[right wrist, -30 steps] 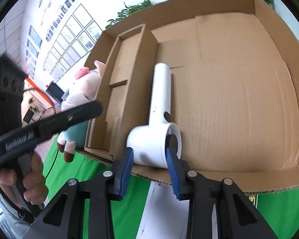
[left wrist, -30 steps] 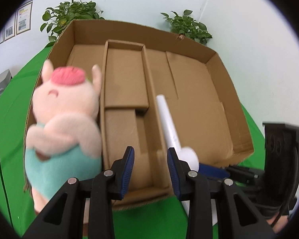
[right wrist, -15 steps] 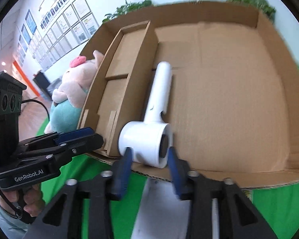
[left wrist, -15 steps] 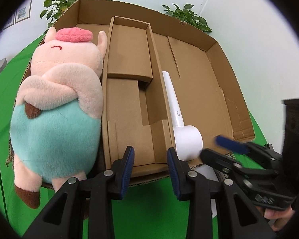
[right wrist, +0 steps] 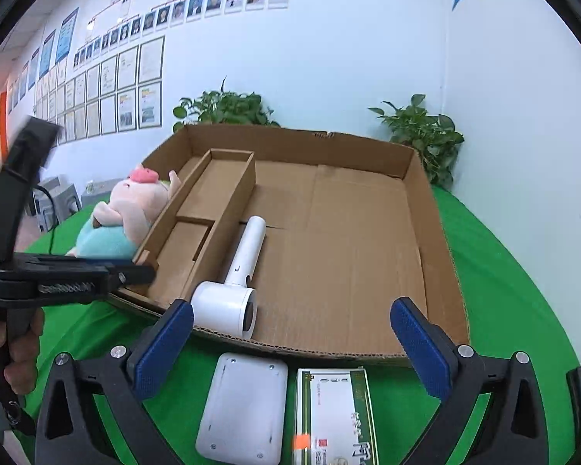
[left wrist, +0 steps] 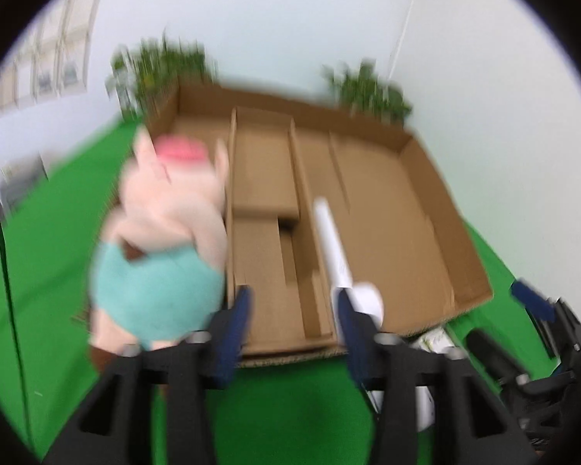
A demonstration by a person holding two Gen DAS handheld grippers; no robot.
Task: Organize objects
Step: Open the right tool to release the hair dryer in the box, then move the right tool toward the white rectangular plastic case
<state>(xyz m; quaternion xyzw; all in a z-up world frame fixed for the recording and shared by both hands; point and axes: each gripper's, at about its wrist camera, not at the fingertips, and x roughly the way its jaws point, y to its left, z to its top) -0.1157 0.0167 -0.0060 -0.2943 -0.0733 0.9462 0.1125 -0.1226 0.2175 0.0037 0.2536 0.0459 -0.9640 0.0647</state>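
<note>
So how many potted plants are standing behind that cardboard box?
2: one plant behind the cardboard box at its far left corner, the other plant at its far right corner. More could be hidden off-frame.

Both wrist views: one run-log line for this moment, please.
left gripper: open, empty | right gripper: open, empty, jaws just widened | hair dryer: in cardboard box | plush pig: left compartment
</note>
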